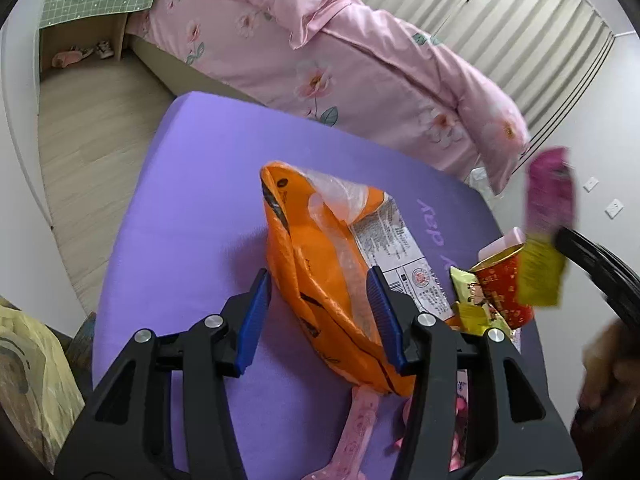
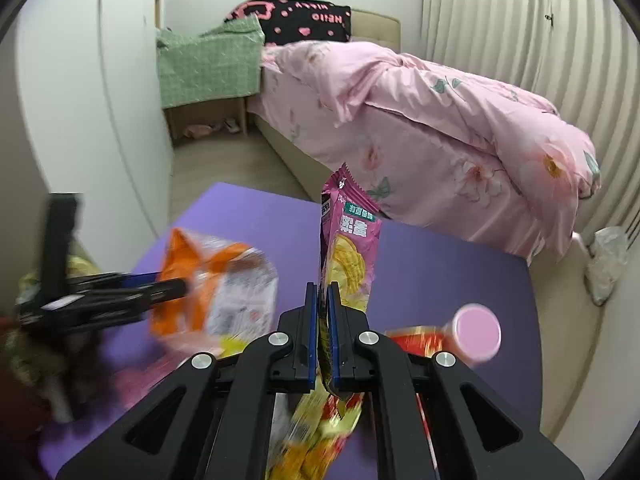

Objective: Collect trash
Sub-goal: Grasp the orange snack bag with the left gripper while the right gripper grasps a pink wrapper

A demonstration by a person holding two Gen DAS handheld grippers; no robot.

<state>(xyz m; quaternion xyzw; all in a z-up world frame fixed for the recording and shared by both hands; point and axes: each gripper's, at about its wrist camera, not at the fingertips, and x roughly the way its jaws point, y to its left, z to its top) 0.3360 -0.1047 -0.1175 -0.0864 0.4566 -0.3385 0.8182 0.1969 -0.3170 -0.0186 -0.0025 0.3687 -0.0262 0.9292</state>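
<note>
The pink snack wrapper [image 2: 352, 236] is pinched flat between the blue pads of the right tongs [image 2: 323, 334], which are closed tight on its lower part so that the rest stands up above the jaws. It looks like thin, feather-light film: limp, crinkly and probably slick, so a grip well in from the edge seems safer than one at a corner.

The orange plastic bag [image 1: 320, 280] lies crumpled on the purple worktop [image 1: 188, 200], its mouth gaping and its printed label side facing up. The left tongs [image 1: 320, 320] stand about half open, one pad beside the bag and the other resting over it, not pressing. The bag appears just as light and soft; a gathered fold near the mouth would likely hold better than the smooth flat panel.

Just beside it sit a red paper cup [image 1: 504, 292] and small yellow wrappers [image 1: 470, 300], easily crushed. A pink floral bed [image 1: 360, 64] lies beyond the worktop.
</note>
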